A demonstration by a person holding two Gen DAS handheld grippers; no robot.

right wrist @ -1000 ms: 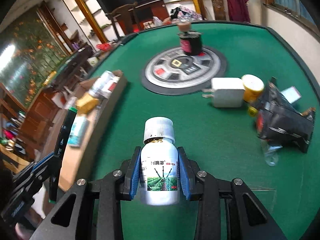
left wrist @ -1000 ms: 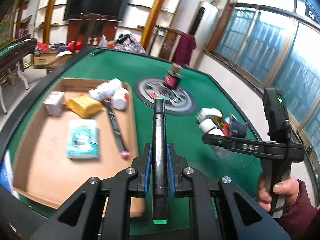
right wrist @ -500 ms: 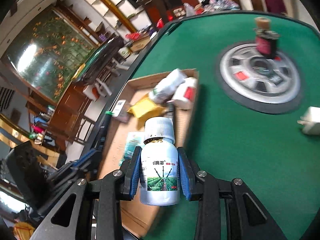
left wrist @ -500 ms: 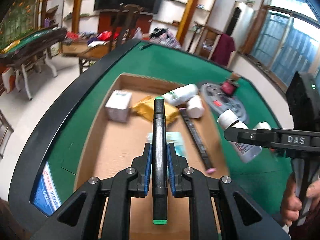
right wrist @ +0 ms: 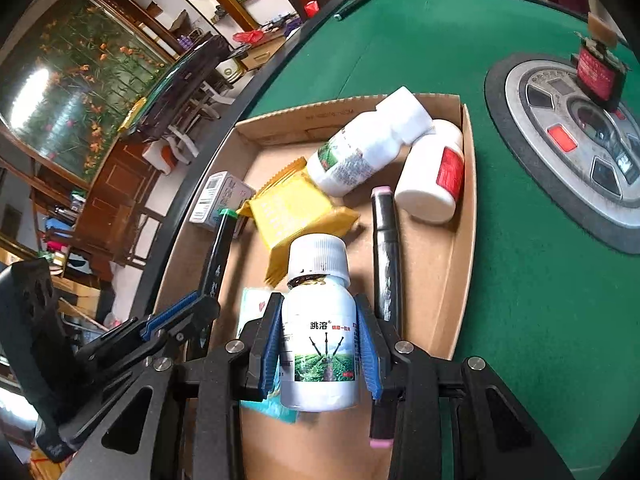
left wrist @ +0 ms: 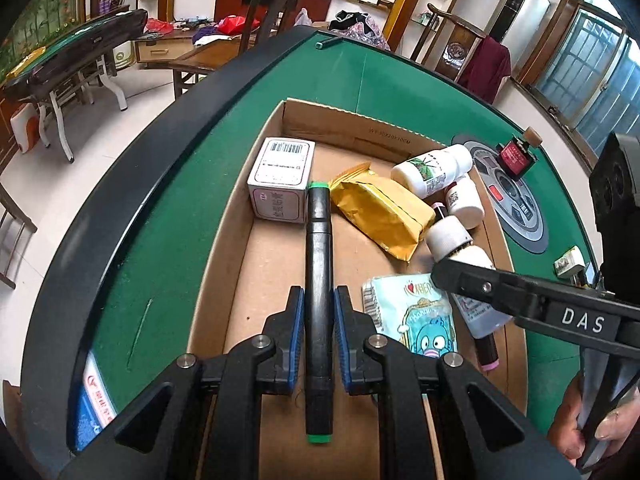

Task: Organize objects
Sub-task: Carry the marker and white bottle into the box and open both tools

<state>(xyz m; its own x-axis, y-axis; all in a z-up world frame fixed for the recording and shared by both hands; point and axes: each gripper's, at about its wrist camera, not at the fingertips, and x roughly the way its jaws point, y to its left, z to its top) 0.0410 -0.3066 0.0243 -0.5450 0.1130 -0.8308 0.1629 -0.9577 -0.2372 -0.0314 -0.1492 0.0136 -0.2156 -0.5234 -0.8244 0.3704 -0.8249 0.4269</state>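
Observation:
My left gripper [left wrist: 318, 312] is shut on a black marker with green ends [left wrist: 318, 264], held over the cardboard tray [left wrist: 224, 264]. My right gripper [right wrist: 320, 328] is shut on a white capped bottle [right wrist: 320, 344], held over the same tray [right wrist: 452, 280]; it shows in the left wrist view [left wrist: 460, 252]. In the tray lie a white barcode box [left wrist: 280, 178], a yellow packet [left wrist: 380, 212], two white bottles [right wrist: 368, 148] [right wrist: 432, 172], a blue cartoon packet [left wrist: 416, 312] and a black pink-tipped marker [right wrist: 386, 276].
The green felt table [right wrist: 540, 320] has a round grey centre disc [right wrist: 576, 144] with a small red-labelled bottle [right wrist: 598, 68] on it. A white plug [left wrist: 570, 262] lies right of the tray. The table's black rim [left wrist: 120, 184] curves on the left.
Both grippers have moved left from the open felt to over the cardboard tray, still holding the marker and the bottle. The right gripper now sits beside the left one.

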